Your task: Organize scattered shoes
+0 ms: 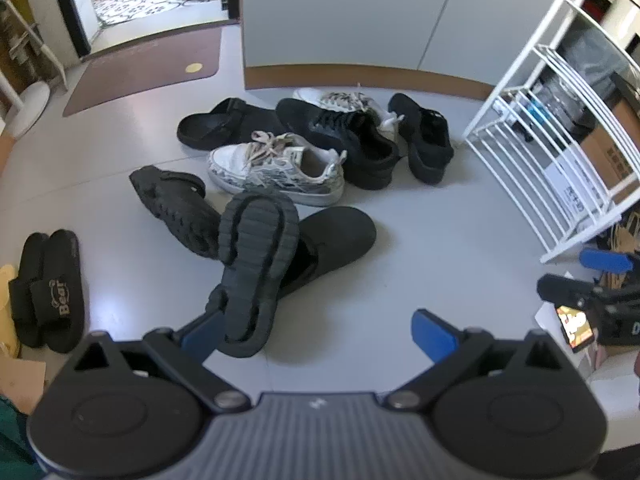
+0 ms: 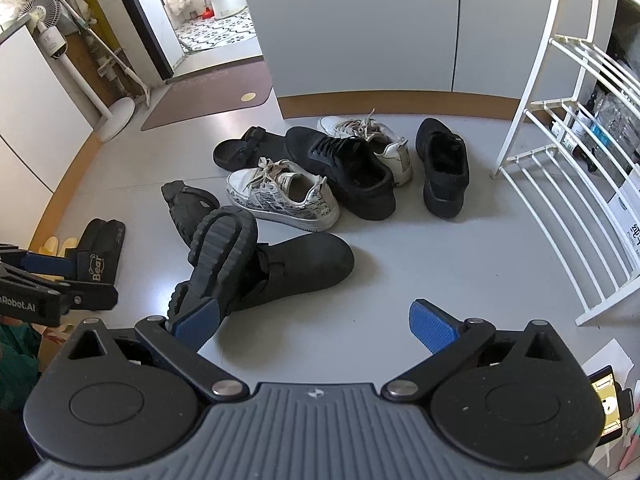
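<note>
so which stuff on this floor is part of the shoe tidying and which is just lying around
Part of the job:
- black clog lying sole-up
- white patterned lace-up sneaker
- black knit sneaker
- white wire shoe rack

Just lying about:
- brown doormat
- white standing fan
- cardboard box

Scattered shoes (image 2: 280, 196) on grey floor (image 2: 440, 260)

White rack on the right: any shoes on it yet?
Empty as far as visible: the white rack's bars hold no shoes; its top is cropped.
</note>
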### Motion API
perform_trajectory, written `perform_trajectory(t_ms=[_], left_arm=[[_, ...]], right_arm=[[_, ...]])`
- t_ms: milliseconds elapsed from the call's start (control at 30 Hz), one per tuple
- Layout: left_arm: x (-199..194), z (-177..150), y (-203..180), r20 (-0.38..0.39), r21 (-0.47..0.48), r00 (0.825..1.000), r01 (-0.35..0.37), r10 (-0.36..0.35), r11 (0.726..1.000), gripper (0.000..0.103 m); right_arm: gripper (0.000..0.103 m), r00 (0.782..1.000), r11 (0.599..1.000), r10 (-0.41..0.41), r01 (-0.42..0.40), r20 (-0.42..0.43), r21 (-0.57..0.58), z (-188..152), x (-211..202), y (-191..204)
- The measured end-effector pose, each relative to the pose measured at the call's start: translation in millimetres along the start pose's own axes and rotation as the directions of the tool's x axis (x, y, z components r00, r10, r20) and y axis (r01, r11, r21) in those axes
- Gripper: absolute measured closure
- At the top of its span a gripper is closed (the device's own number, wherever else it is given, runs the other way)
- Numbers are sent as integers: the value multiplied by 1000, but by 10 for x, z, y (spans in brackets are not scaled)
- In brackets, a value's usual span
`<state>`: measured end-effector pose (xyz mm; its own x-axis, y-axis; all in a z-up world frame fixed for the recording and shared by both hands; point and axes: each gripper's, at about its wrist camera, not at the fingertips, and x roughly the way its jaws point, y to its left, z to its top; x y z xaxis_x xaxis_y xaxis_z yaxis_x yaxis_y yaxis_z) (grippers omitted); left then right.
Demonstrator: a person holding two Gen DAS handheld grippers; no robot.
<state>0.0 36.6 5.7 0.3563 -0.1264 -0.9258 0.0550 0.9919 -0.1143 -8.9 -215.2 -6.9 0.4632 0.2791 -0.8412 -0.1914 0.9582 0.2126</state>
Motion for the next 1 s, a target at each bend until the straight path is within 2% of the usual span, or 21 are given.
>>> perform_trajectory(t_ms=[367,533,1000], left_arm=[[76,-49,-56,-44,-1,999,19,-19,1000,2],[86,-73,-148,-42,35,999,9,-8,999,2],[89,-50,-167,-37,36,999,24,-23,999,4]], right_arm=[[0,1000,999,-12,12,-19,-32,21,36,36],[0,1000,999,-10,8,-26,-42,1,40,42],[0,1000,998,1,-2,-15,-66,17,58,52]])
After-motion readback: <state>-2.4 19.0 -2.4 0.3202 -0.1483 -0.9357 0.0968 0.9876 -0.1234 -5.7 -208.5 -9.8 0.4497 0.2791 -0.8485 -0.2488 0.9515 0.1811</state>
